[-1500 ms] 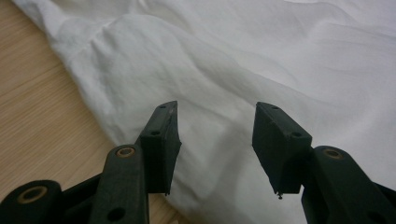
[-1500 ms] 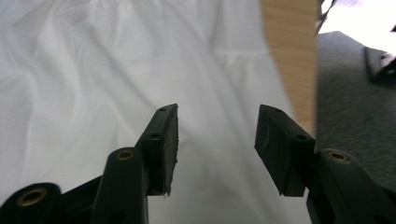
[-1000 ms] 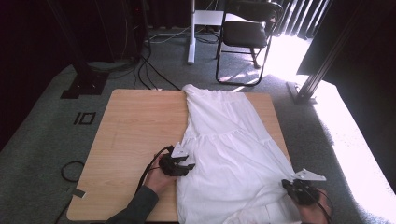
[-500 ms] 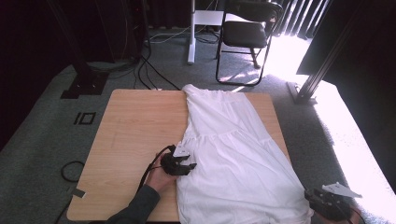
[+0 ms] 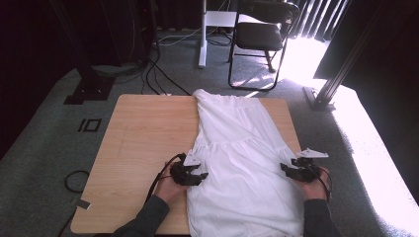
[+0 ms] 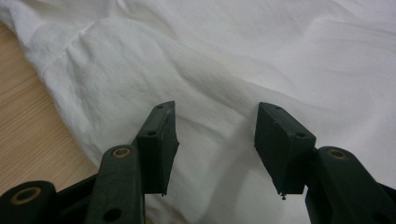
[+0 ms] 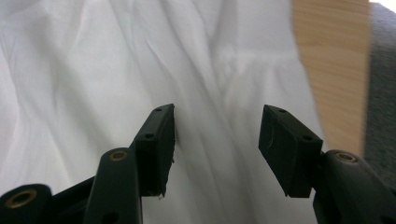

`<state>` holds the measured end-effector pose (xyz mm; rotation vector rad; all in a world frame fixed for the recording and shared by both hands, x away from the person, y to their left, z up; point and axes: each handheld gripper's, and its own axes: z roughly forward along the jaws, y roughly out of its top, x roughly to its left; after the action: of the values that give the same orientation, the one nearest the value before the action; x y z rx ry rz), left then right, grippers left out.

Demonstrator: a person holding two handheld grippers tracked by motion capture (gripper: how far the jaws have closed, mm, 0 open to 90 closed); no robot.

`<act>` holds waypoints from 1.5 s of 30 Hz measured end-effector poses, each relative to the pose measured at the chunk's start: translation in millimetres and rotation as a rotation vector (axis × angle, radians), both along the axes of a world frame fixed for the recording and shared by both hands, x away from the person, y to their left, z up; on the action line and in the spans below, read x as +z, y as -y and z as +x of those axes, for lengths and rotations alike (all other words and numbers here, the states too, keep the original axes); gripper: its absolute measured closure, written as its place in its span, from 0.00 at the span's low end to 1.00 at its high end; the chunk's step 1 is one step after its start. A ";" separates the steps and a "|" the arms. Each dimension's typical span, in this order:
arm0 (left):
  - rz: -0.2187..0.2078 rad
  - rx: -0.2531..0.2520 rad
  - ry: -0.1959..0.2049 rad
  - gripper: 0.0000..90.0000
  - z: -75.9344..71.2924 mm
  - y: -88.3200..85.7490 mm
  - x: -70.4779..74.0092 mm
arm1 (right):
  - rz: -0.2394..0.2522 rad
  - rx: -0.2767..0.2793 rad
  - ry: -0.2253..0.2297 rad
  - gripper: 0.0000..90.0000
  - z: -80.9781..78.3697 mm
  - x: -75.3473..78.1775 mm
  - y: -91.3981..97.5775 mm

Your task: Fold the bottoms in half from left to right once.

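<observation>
The white dress (image 5: 242,168) is lying lengthwise on the surface (image 5: 143,133), its wide hem end nearest you. Your left gripper (image 5: 193,174) is sitting released at its left edge; your right gripper (image 5: 291,170), jaws just opened and gripping nothing, is sitting at the right edge.

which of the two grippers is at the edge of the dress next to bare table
The left gripper. It sits at the white dress's left edge, beside a broad stretch of bare wooden table. The right gripper is at the dress's right edge near the table's side.
</observation>
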<state>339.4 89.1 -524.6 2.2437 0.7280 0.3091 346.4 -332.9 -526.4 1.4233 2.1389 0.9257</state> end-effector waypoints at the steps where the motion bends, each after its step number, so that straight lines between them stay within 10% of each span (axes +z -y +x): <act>1: 0.001 0.001 0.000 0.56 -0.2 0.0 -0.1 | -0.001 0.014 -0.020 0.58 5.8 -0.4 -4.2; 6: -0.002 0.002 -0.001 0.55 -0.9 -1.2 -0.4 | -0.024 0.048 -0.019 0.99 6.8 7.3 -14.9; 11: 0.002 -0.001 -0.002 0.55 -1.3 1.2 -1.4 | -0.021 0.033 0.130 1.00 -16.2 43.1 -10.7; 15: 0.005 -0.005 -0.001 0.55 -2.7 4.1 -2.8 | 0.003 -0.118 0.327 1.00 -41.6 79.3 10.3; 20: 0.015 0.013 -0.002 0.54 -0.5 4.7 -5.8 | -0.114 -0.224 0.142 1.00 -26.8 40.2 33.6; 27: -0.004 0.102 -0.045 0.46 15.5 4.4 -14.3 | -0.096 -0.235 0.010 0.99 -11.1 -14.7 41.7; 41: -0.012 0.121 -0.075 0.44 20.3 9.8 -24.1 | -0.046 -0.198 0.030 0.66 -5.8 -14.2 41.1; 45: -0.002 0.128 -0.069 0.46 19.5 12.0 -23.7 | -0.081 -0.193 -0.023 0.62 7.3 -22.2 37.7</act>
<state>358.9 77.1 -548.3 2.2193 0.9099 0.2941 353.6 -370.5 -548.6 1.5730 1.9891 0.7457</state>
